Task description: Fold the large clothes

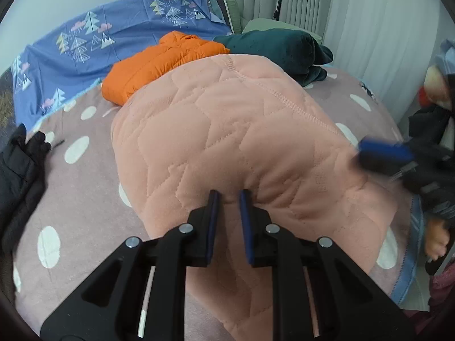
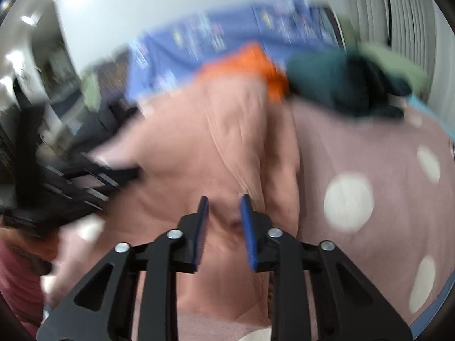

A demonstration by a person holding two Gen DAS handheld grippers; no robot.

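Left gripper point(image 1: 229, 196) nearest, jaws narrowly apart, tips at near edge of pink quilted garment point(image 1: 227, 130), no fabric seen pinched. Right gripper point(image 2: 223, 201) jaws likewise parted, over same garment point(image 2: 216, 147); view blurred, contact unclear. Garment lies spread mid-bed on pink dotted bedsheet point(image 1: 76, 147). Black clothing point(image 1: 20, 170) at left edge of bed. Behind garment: orange jacket point(image 1: 153, 65), then dark green clothing point(image 1: 278, 48). Blue tree-print sheet point(image 1: 93, 34) farthest, against wall.
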